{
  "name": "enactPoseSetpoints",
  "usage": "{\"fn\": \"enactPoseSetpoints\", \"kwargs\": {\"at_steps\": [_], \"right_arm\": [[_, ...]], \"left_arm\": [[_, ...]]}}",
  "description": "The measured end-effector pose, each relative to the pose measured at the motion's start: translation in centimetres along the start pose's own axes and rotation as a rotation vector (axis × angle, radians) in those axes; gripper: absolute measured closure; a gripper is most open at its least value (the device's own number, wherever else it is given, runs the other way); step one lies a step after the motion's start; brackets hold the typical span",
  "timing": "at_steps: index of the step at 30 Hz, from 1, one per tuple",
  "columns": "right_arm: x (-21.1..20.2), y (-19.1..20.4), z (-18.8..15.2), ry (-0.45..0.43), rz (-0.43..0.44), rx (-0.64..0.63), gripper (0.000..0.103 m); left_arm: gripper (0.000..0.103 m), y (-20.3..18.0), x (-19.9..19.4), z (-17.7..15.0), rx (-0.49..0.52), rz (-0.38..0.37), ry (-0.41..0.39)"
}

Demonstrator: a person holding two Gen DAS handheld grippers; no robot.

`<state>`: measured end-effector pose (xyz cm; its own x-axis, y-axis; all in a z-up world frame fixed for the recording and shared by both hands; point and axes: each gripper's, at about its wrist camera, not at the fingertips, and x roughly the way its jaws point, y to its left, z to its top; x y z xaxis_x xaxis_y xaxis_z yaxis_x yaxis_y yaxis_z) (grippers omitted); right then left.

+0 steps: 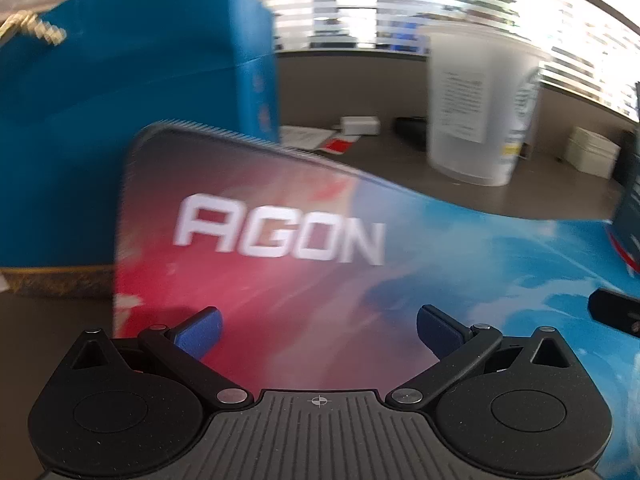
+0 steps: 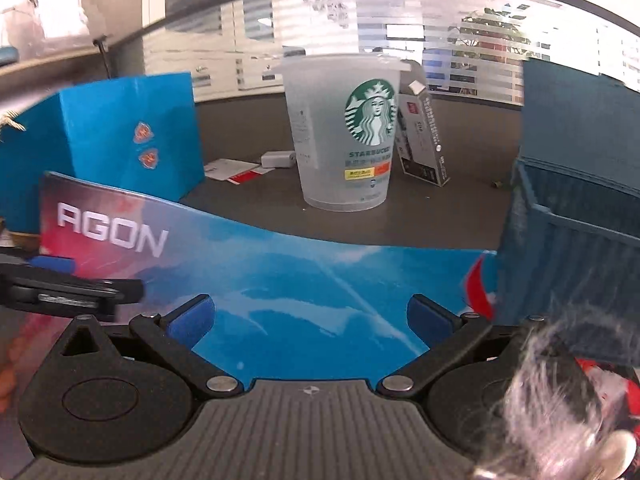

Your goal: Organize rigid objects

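Cup (image 2: 340, 132), frosted and upright on the desk at twelve o'clock beyond the mat (image 2: 280, 280), is my likely target, so with both my right gripper (image 2: 310, 320) and left gripper (image 1: 318, 334) spread wide and empty, I'd approach level and centred.

Motion blur is softening the blue bag (image 1: 120, 92) and the cup's label (image 1: 464, 104); a furry object (image 2: 560, 392) is covering the right gripper's (image 2: 310, 316) right-hand housing
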<state>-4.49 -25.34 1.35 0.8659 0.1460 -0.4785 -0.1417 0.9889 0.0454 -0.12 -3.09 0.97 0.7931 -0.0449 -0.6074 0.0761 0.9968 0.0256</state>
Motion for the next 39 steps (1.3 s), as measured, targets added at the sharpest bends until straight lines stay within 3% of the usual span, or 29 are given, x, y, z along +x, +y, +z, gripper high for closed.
{"fn": "enactPoseSetpoints", "kwargs": {"at_steps": [5, 12, 39], "right_arm": [[2.0, 0.6, 1.0, 0.008, -0.065, 0.032, 0.0], [4.5, -0.1, 1.1, 0.136, -0.118, 0.08, 0.0], [4.8, 0.3, 1.0, 0.148, -0.135, 0.047, 0.0]], "left_arm": [[0.0, 0.0, 0.0, 0.1, 0.004, 0.01, 0.005], [0.0, -0.2, 0.3, -0.1, -0.015, 0.0, 0.015], [0.0, -0.7, 0.4, -0.2, -0.022, 0.015, 0.021]]}}
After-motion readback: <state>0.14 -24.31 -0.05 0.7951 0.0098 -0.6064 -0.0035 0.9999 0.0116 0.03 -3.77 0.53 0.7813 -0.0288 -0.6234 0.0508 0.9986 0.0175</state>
